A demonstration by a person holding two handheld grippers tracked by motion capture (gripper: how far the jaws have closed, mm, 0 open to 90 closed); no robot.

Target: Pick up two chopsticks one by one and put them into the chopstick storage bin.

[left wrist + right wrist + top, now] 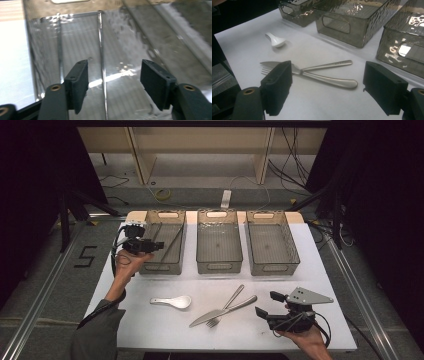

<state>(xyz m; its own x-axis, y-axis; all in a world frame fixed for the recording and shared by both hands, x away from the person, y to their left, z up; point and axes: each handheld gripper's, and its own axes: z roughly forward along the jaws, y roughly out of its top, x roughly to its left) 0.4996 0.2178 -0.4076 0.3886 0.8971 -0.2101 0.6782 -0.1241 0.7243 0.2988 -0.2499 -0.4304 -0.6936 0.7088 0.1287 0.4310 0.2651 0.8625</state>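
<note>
Table (150,330): we see a white sheet covering it, three smoky clear bins along the far edge.
Left bin (176,266): our left gripper (161,245) hangs over it, jaws parted and pinching nothing.
Chopsticks (101,62): thin metal sticks on the left bin's floor, one running between our open left jaws.
Right gripper (267,305): low at the near right, jaws wide, empty.
Knife (332,81) and fork (324,66): crossed, just ahead of it.
Spoon (173,302): white, left of them.
</note>
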